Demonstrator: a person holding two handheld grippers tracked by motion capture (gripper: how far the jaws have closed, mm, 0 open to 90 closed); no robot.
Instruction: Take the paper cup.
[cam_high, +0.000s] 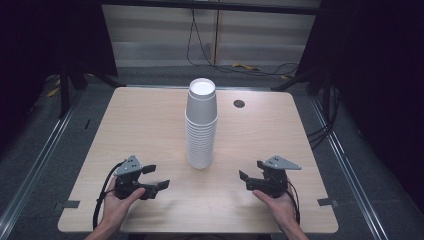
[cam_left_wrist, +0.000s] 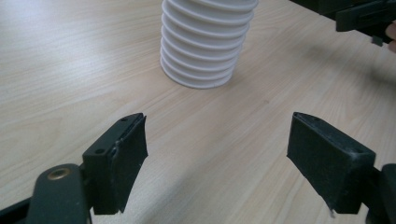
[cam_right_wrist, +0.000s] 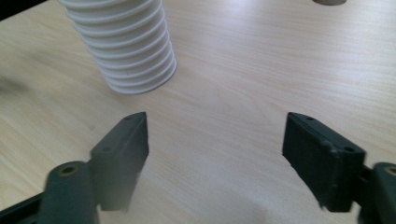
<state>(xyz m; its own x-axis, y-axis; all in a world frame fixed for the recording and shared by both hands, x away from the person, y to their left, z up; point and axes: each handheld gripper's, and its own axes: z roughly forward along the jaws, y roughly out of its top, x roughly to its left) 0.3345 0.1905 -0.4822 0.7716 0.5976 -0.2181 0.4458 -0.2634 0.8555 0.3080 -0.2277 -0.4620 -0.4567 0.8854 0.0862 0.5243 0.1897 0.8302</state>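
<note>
**Both grippers wait low, cup stack stands between them**

Hands first, right at the near edge of the table (cam_high: 150, 115): the person's left hand (cam_high: 116, 206) cradles the left gripper (cam_high: 156, 177), and the right hand (cam_high: 278, 205) cradles the right gripper (cam_high: 251, 174), each resting low on the light wood with a cable trailing back toward the person. Left gripper's jaws stand wide apart with bare tabletop between the black pads, as its own view makes plain, and nothing is clamped. Right gripper, same story: jaws spread, only wood grain between them, nothing gripped.

Now the tall stack of white paper cups (cam_high: 201, 125), nested mouth down, standing upright near the middle of the table, farther from the person than both grippers and roughly midway between them. In the left gripper view the stack (cam_left_wrist: 203, 44) sits ahead, a little left of centre, well apart from the pads. In the right gripper view it (cam_right_wrist: 122, 44) stands ahead and to the left, also clear of the jaws. Beyond the stack, a small round grommet hole (cam_high: 239, 103) sits in the tabletop toward the far edge.
</note>
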